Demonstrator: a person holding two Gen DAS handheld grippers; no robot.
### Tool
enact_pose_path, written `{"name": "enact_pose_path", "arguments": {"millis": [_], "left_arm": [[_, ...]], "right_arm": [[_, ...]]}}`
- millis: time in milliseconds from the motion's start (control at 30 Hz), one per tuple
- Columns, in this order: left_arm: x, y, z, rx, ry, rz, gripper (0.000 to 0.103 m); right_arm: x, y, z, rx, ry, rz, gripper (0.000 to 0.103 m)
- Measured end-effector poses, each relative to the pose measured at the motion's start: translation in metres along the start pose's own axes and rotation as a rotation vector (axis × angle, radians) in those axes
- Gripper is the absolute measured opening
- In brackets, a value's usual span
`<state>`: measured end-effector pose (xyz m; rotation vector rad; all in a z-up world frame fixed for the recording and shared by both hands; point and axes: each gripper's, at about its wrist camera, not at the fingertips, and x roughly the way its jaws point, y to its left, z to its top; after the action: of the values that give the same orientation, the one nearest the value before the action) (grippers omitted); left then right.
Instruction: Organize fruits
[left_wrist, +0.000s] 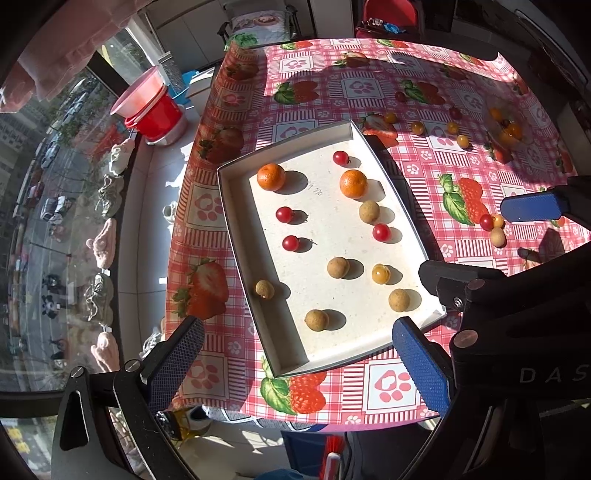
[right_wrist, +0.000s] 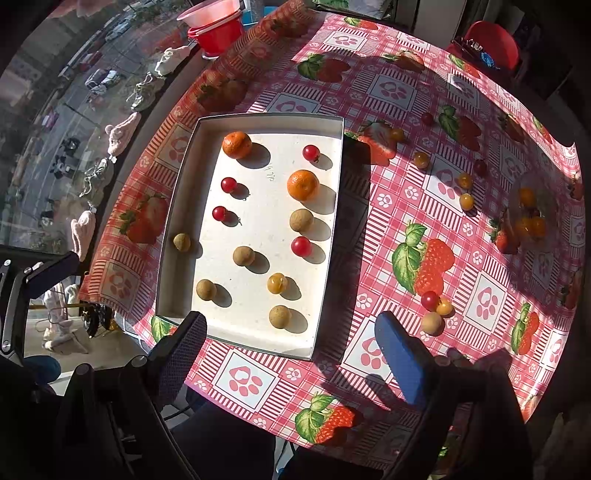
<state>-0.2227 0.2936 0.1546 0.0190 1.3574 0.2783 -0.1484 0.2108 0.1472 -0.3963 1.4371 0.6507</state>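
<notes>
A white tray (left_wrist: 236, 206) (right_wrist: 177, 206) lies on the strawberry-print tablecloth. In it lie two small oranges (left_wrist: 271, 177) (right_wrist: 303, 184), several red cherry tomatoes (left_wrist: 284, 214) (right_wrist: 301, 246), several tan longans (left_wrist: 316, 319) (right_wrist: 279, 316) and a yellow cherry tomato (left_wrist: 381, 273) (right_wrist: 277, 283). Right of the tray lies a cluster of a red tomato (right_wrist: 429, 300), a yellow tomato and a longan (right_wrist: 431, 322). My left gripper (left_wrist: 299, 363) is open and empty above the tray's near end. My right gripper (right_wrist: 291, 354) is open and empty over the tray's near right corner; one of its fingers (left_wrist: 532, 206) shows in the left wrist view.
More yellow and red tomatoes (right_wrist: 466, 201) lie scattered on the cloth at the far right, some in a clear bowl (right_wrist: 532, 214). A red bucket (left_wrist: 157, 114) stands on the sill left of the table. A red chair (right_wrist: 491, 40) stands behind the table.
</notes>
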Motion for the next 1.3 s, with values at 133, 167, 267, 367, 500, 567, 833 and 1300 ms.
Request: {"name": "enact_pose_path", "arguments": {"millis": [133,167,267,367,500,567,833,1300], "left_arm": [[0.0001,-0.0022,0.0005,0.005,0.0,0.002,0.102],[0.0,-0.0023,0.0007,0.006,0.0,0.003,0.102],[0.0,-0.0028,0.0006,0.005,0.0,0.003,0.102],[0.0,-0.0031,0.0005,0.005,0.002,0.003,0.102],[0.0003,-0.0038,0.0003,0.006,0.002,0.003,0.102],[0.0011,-0.005,-0.0011,0.008,0.003,0.001,0.102],[0.0016,-0.006,-0.0027,0.023,0.004,-0.004,0.102],[0.0008,-0.006,-0.0033,0.027,0.006,-0.02,0.102]], "right_arm": [[0.0004,0.0,0.0003,0.002,0.001,0.0,0.094],[0.0003,-0.0001,0.0004,0.002,0.0,0.0,0.094],[0.0001,-0.0002,0.0007,0.002,0.001,0.0,0.094],[0.0013,0.0001,0.0005,0.001,0.002,0.002,0.094],[0.0019,0.0004,0.0001,0.001,0.003,0.001,0.094],[0.0023,0.001,-0.0002,0.003,0.002,0.001,0.094],[0.0023,0.0008,-0.0005,0.001,0.003,0.001,0.094],[0.003,0.0016,-0.0018,-0.001,0.006,0.002,0.094]]}}
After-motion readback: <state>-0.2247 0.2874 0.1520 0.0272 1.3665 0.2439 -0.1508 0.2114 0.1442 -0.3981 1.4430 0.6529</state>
